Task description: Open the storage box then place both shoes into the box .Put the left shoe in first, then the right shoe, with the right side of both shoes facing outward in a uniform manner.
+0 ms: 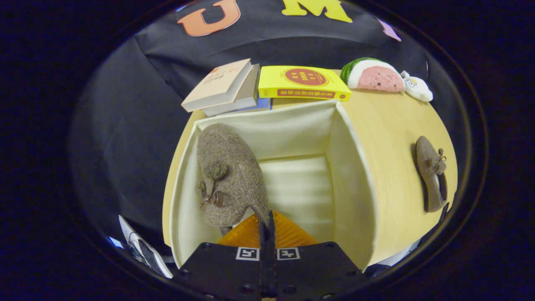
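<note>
A fuzzy brown shoe (230,171) with a pompom and a small bow hangs inside the open cream fabric storage box (349,175), close to its left wall, toe pointing away from me. My gripper (267,219) is shut on the thin rear edge of this shoe, its fingers pressed together just above the box floor. The second brown shoe (431,173) lies on the wooden table (393,125) to the right of the box, apart from it. The rest of the box floor is bare.
Beyond the box lie a stack of pale books (223,85) and a yellow book (303,83). A watermelon-slice plush (372,75) and a small white plush (418,88) sit at the table's far right. Some papers (142,248) show below the table's left edge.
</note>
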{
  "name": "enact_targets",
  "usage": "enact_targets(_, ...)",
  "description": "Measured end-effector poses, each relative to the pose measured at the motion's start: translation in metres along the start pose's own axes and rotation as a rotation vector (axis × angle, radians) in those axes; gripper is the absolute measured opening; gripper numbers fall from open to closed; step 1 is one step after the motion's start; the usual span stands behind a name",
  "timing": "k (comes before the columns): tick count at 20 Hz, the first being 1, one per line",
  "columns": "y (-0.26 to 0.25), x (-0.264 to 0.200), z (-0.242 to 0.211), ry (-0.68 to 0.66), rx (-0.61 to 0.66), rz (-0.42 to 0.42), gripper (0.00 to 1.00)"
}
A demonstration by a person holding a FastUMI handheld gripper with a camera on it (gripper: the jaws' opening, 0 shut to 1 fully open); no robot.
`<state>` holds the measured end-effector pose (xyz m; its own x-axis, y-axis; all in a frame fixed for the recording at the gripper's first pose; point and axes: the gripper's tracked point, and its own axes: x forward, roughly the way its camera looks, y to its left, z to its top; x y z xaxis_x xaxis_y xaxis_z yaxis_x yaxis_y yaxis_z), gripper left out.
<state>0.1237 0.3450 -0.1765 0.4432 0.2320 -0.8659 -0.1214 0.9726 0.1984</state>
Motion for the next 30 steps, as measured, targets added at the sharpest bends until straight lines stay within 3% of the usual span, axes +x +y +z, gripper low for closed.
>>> enact_targets(7,0.004,0.013,-0.012,0.051,-0.058,-0.033,0.01)
enact_targets(12,0.005,0.017,-0.021,0.089,-0.064,0.020,0.03)
enact_targets(14,0.009,0.017,-0.023,0.090,-0.065,0.054,0.11)
enact_targets(16,0.009,0.014,-0.017,0.069,-0.068,0.069,0.12)
enact_targets(20,0.004,-0.008,-0.006,-0.009,-0.070,0.119,0.77)
enact_targets(27,-0.011,-0.068,0.005,-0.120,-0.116,0.227,0.79)
enact_targets(29,-0.019,-0.092,0.008,-0.155,-0.106,0.254,0.97)
enact_targets(30,-0.028,-0.102,0.010,-0.174,-0.100,0.249,0.96)
